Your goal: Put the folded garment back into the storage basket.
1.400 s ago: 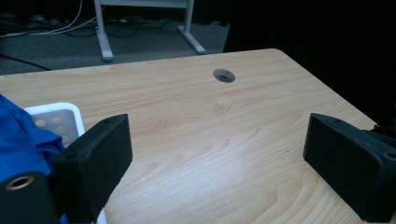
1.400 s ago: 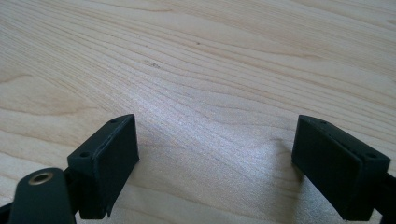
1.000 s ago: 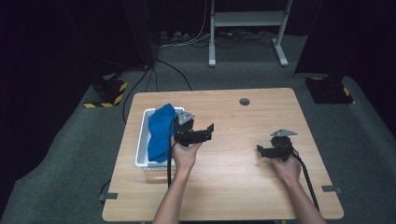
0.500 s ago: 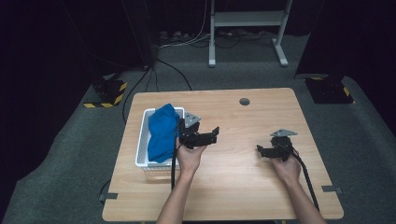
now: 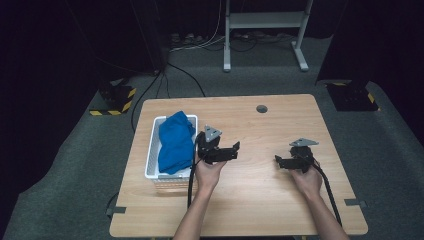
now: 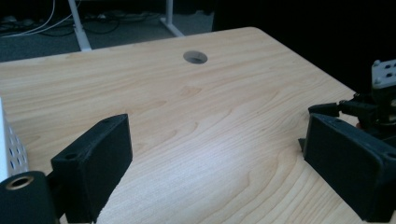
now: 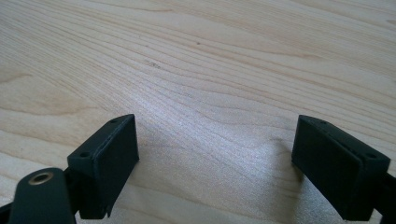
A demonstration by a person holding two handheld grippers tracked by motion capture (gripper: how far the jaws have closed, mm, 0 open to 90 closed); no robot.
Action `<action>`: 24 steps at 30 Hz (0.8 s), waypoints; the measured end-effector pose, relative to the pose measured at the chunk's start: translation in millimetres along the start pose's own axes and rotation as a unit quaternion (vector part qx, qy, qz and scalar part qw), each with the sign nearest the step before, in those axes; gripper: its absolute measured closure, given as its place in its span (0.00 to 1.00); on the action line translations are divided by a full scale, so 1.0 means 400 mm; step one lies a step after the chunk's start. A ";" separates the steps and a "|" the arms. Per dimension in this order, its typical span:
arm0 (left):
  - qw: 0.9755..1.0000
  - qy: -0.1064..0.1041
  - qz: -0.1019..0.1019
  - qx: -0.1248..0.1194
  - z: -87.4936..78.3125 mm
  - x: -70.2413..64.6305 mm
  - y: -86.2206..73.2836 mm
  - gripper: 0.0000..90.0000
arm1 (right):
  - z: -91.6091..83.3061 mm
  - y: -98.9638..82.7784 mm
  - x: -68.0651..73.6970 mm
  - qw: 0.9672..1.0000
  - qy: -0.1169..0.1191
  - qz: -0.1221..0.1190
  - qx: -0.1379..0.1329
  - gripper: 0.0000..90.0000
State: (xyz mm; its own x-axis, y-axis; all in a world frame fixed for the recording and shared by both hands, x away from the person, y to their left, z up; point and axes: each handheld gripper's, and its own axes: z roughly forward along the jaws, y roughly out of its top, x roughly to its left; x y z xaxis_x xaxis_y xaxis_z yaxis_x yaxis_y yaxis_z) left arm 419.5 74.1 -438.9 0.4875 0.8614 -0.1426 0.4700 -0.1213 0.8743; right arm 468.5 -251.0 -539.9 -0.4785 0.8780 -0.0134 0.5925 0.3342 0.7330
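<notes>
I'm seeing both tongs, left [image 5: 234,149] and right [image 5: 278,161], gaping wide, gripping nothing; crumpled blue cloth [image 5: 175,142] filling white basket [image 5: 152,161] on desk [image 5: 260,135].

High overhead view, two close low views, shared table [image 5: 260,130]

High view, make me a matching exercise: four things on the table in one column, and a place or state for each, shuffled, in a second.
1. blue cloth
2. white basket
3. left gripper
4. round hole

A. near the table's far edge
B. open, beside the basket
C. heaped in the basket
D. at the table's left edge

Pairs: 1-C, 2-D, 3-B, 4-A
</notes>
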 end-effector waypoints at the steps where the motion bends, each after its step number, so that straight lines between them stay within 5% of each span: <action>1: 1.000 0.000 -0.001 0.003 0.005 -0.002 -0.007 0.09 | 0.000 0.000 0.000 1.000 0.000 0.000 0.000 0.16; 24: 0.999 0.017 0.011 0.043 0.075 -0.018 -0.090 0.09 | 0.000 0.000 0.000 1.000 0.000 -0.001 0.000 0.16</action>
State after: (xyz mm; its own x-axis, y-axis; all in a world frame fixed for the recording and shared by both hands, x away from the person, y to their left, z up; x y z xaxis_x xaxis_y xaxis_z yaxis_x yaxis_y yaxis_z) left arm 420.9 57.5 -483.3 0.4747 0.8737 -0.1063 0.5218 -0.1820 0.8334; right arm 468.5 -251.0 -539.9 -0.4795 0.8774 -0.0138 0.5920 0.3351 0.7330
